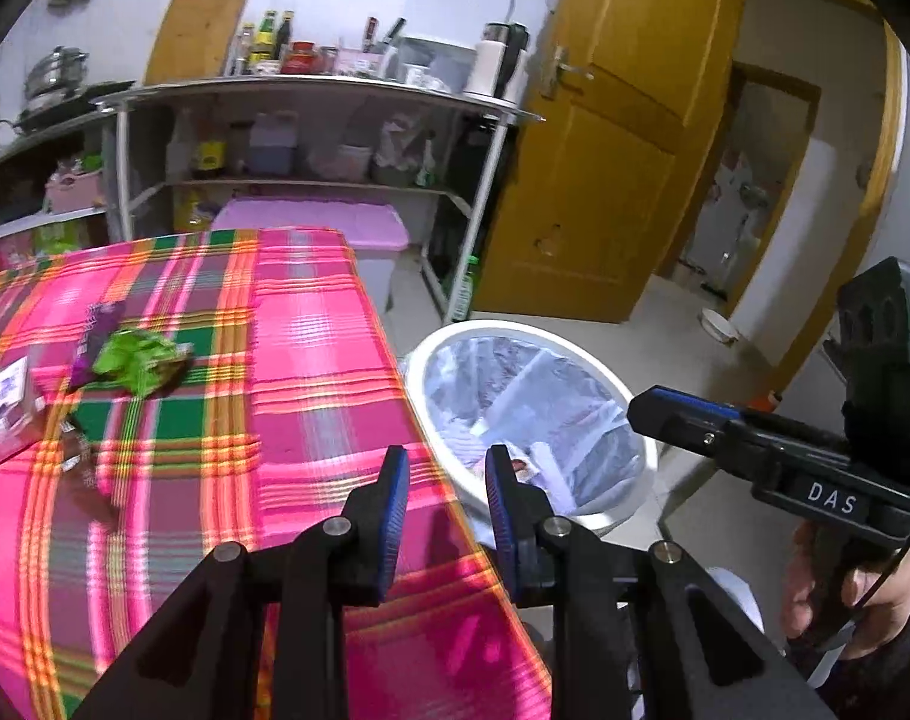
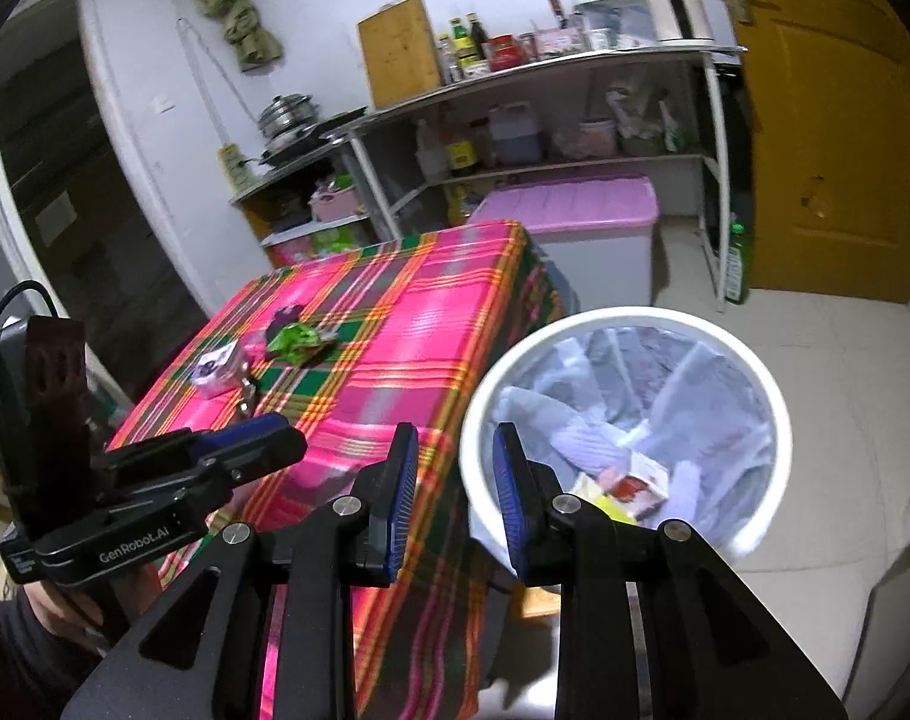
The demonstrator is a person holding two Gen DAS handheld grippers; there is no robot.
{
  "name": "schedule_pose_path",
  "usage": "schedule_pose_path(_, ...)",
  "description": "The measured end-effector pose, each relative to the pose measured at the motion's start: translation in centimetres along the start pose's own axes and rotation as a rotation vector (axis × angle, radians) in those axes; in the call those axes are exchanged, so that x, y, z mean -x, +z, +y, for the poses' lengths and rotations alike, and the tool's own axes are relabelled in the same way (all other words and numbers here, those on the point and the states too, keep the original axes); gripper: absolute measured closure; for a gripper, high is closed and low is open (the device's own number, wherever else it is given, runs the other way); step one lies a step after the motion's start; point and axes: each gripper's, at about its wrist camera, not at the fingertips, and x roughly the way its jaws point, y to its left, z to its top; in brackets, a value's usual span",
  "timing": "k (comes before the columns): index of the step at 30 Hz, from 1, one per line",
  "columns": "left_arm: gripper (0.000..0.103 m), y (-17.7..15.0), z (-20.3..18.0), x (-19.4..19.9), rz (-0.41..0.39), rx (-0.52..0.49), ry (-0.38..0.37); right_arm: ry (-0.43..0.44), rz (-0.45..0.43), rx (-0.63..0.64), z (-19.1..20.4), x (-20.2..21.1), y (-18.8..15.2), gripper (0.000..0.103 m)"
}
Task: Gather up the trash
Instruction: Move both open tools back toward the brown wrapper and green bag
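Holding both tongs spread, nothing between them: left tongs (image 1: 446, 495) over table (image 1: 311, 324) edge, right tongs (image 2: 455, 492) beside bin (image 2: 772, 396); green wrapper (image 1: 137, 363) ahead-left.

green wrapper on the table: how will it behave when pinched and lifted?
The green wrapper looks crumpled and thin, so probably floppy and very light; it should crush between the jaws rather than resist. Its glossy film may be slippery. Lying flat on the tablecloth, it is unlikely to roll.

My left gripper (image 1: 446, 468), black with blue pads, hovers over a desk (image 1: 311, 324) draped in pink, green and orange plaid; beyond it a green wrapper (image 1: 137, 363), and right, a white bin (image 2: 625, 432).
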Motion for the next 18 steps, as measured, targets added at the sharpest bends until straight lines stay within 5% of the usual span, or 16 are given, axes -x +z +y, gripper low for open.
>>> schedule_pose_path(5, 0.077, -0.8, 2.2, 2.0, -0.019, 0.038, 0.050, 0.031, 0.034, 0.026, 1.6, -1.0, 0.0, 0.076)
schedule_pose_path(8, 0.077, -1.2, 3.6, 3.1, -0.030, 0.065, 0.079, 0.046, 0.041, 0.044, 2.4, -1.4, 0.1, 0.056)
schedule_pose_path(18, 0.075, -2.3, 8.6, 5.4, -0.049, 0.167, 0.185, 0.071, 0.077, 0.111, 4.9, -2.8, 0.8, 0.055)
